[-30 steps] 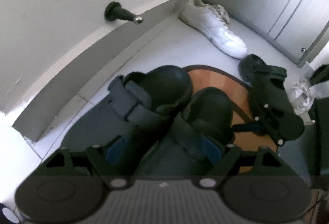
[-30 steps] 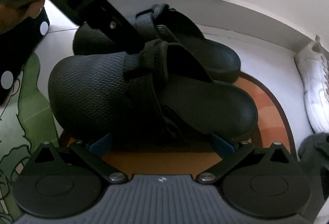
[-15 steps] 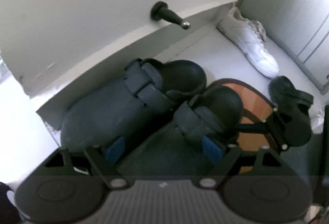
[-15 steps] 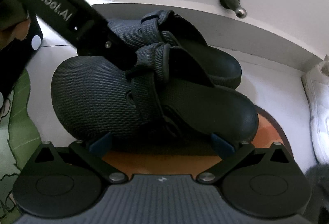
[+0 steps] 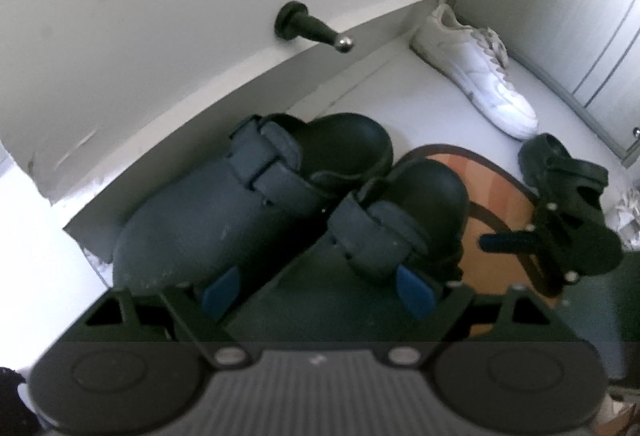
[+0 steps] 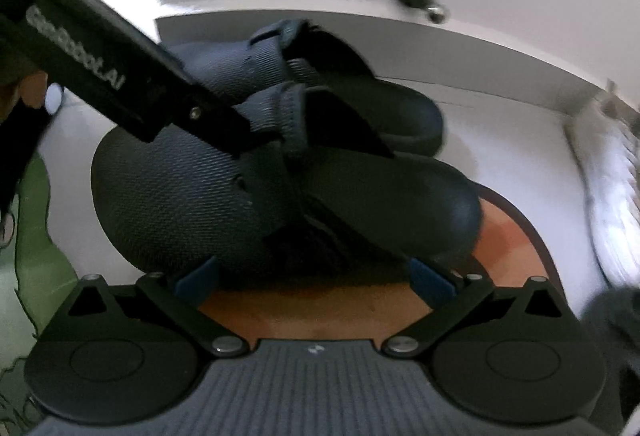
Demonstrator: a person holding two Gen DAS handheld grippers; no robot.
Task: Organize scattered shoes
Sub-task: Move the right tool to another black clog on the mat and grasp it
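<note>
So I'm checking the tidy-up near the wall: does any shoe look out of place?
Yes. The two dark clogs sit side by side by the wall, but a white sneaker lies alone near the corner, and another dark clog lies apart, angled, at the round mat's edge.

The white sneaker is blurred and cut off by the right edge.

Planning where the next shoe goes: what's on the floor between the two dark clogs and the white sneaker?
Bare pale floor along the baseboard between the clogs and sneaker, in the left wrist view.
</note>
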